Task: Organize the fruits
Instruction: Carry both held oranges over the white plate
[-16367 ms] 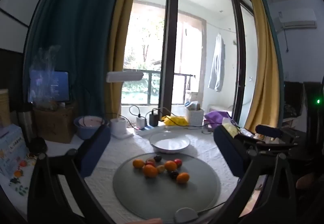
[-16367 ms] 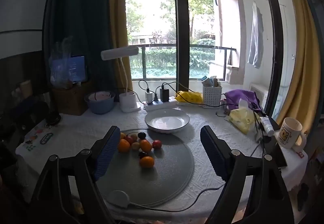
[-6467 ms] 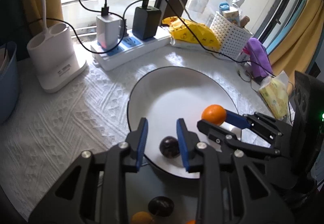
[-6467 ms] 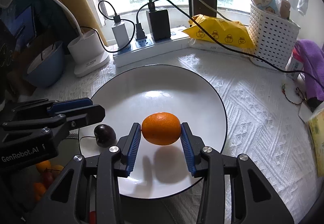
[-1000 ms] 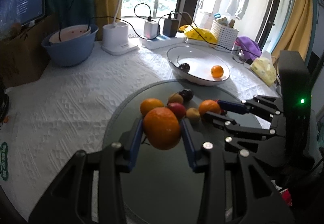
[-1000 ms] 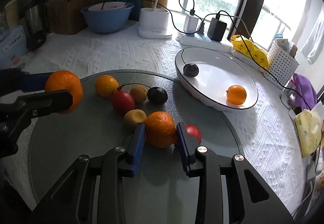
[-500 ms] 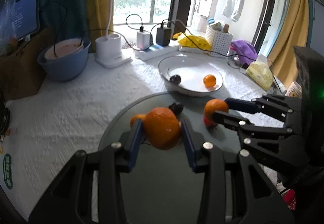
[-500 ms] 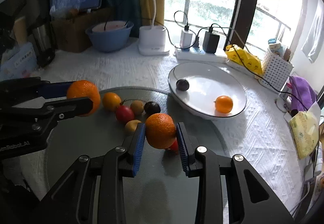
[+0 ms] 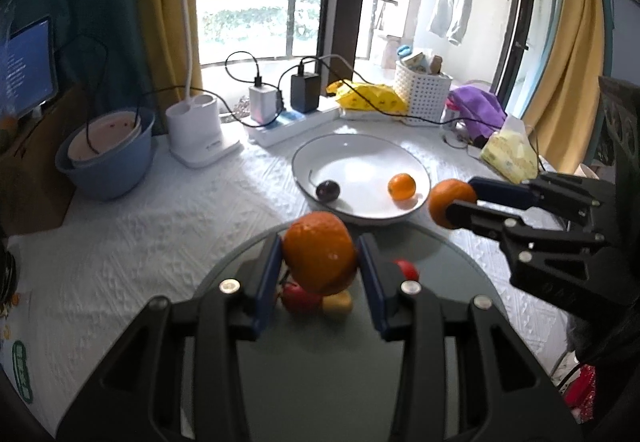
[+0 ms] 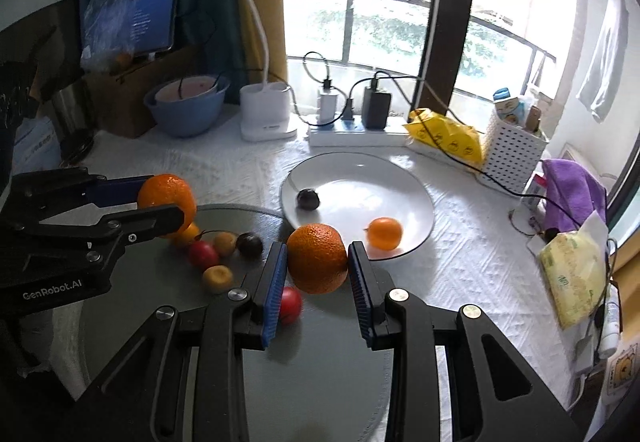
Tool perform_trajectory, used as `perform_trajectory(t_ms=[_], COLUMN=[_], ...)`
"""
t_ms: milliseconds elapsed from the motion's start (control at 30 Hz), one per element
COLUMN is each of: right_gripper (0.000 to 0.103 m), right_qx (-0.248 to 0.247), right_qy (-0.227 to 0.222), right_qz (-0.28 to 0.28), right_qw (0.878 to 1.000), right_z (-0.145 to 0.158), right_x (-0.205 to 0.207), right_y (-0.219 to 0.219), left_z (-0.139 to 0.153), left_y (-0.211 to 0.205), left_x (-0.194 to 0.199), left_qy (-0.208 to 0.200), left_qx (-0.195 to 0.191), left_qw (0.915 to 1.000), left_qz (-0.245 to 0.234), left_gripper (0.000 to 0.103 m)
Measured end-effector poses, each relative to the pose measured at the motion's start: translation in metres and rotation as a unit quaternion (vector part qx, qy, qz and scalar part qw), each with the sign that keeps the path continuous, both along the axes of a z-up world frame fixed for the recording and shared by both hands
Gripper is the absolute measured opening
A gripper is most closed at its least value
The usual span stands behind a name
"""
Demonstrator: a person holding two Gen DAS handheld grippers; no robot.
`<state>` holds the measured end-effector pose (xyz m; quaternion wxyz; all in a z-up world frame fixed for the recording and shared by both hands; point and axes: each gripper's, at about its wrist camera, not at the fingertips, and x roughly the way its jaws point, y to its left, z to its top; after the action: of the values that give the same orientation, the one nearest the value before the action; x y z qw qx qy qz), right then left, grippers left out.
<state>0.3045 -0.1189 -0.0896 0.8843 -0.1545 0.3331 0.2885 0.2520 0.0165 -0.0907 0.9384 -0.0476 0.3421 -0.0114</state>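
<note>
Left-held fruit: large orange (image 9: pixel 320 257) clamped between the blue pads of the left gripper (image 9: pixel 320 266), lifted clear of the grey round mat (image 9: pixel 448 274)
Right-held fruit: second orange (image 10: pixel 317 258) pinched in the right gripper (image 10: pixel 317 266), jaws closed on it, above the mat edge just before the plate
Plate: white plate (image 10: pixel 408 198) beyond the mat holds a small tangerine (image 10: pixel 384 233) and a dark plum (image 10: pixel 308 199), apart from each other
Loose fruit on mat: red fruit (image 10: pixel 290 304), yellowish fruit (image 10: pixel 217 279), another dark plum (image 10: pixel 249 245), clustered between the two grippers
Surface: white textured tablecloth (image 9: pixel 120 242)
Behind plate: white power strip (image 10: pixel 352 136) with chargers, desk lamp (image 10: pixel 264 114), blue bowl (image 10: pixel 186 108), white basket (image 10: pixel 512 150)
</note>
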Motion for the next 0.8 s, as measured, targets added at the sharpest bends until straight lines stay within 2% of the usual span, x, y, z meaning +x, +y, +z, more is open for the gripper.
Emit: perform_trajectory(t_ms=[300, 800], right_gripper=[0.033, 0.033], right_qx=[0.005, -0.001], right_qy=[-0.003, 0.010], right_qz=[-0.016, -0.038], right_qw=[1.000, 0.999], right_z=[0.003, -0.010], right_x=[0.022, 0.071], right_y=[-0.012, -0.015], left_z=[0.002, -0.009], left_y=[-0.007, -0.004], left_x=[0.029, 0.085], left_qy=[-0.001, 0.015], left_qx=[0.012, -0.006], left_qw=[0.9998, 0.9989], left_qz=[-0.017, -0.044], left_gripper=[0.040, 0.040])
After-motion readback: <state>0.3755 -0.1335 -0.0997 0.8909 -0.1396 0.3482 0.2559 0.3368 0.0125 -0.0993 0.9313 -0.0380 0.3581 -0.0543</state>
